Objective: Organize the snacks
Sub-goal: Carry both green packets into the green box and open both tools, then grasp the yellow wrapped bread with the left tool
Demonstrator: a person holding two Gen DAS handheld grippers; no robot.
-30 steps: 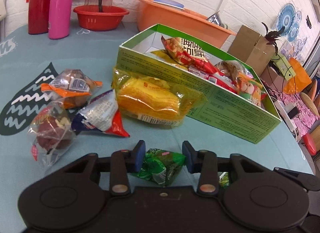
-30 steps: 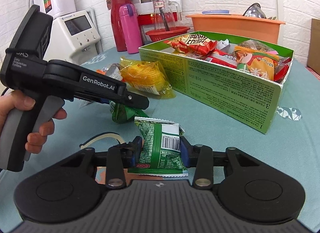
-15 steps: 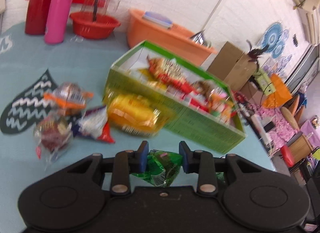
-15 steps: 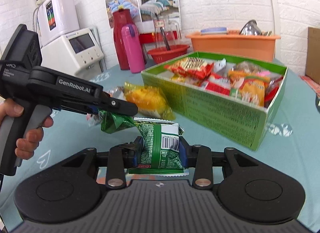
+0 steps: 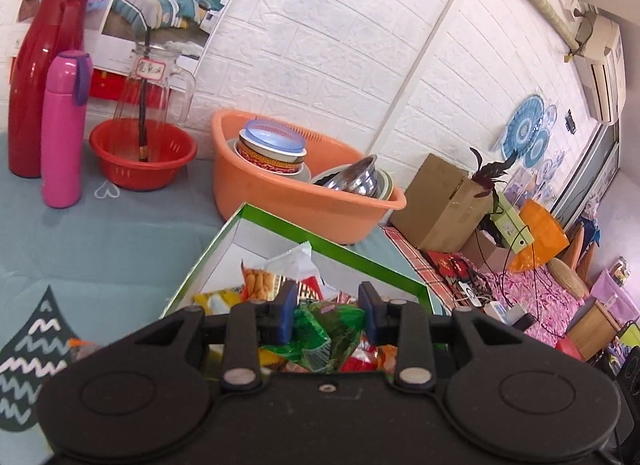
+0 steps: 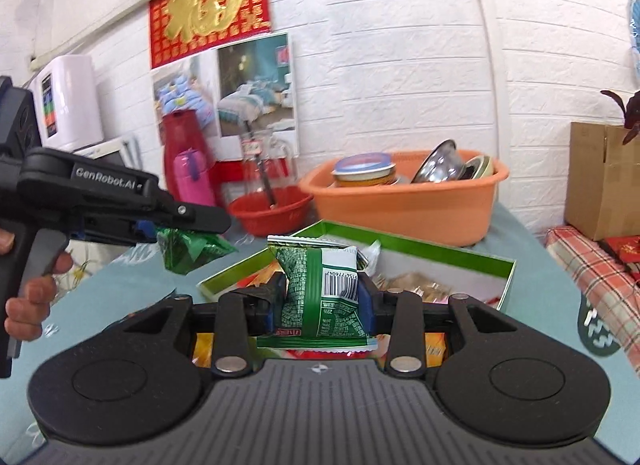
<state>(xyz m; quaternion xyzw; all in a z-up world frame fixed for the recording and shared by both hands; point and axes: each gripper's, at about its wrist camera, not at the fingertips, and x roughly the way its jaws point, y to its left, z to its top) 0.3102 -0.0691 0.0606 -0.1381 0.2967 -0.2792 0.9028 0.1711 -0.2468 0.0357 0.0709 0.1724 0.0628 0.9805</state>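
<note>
nearest the left wrist camera, we see the left gripper (image 5: 327, 315) part-way closed, its blue pads pinching a crumpled green snack packet (image 5: 320, 335) that hangs clear of the table, above the near end of the green box (image 5: 224, 241). in the right wrist view, we see the right gripper (image 6: 322, 305) likewise part-way closed, its pads pressed on both sides of a green-and-white snack packet (image 6: 320, 297) with a barcode, held upright above the box's near wall. in the same view the left gripper (image 6: 158, 231) shows at the left edge, its handle in a hand (image 6: 28, 297), with the crumpled packet dangling from its tip. the box sits open on the blue-grey table (image 5: 100, 241) and already holds several red, yellow and orange packets (image 5: 256, 285). behind the box, along the table's far edge, we see an orange basin (image 5: 304, 201) of bowls, a red bowl (image 5: 142, 157), a pink bottle (image 5: 64, 129) and a red flask (image 5: 40, 77).
</note>
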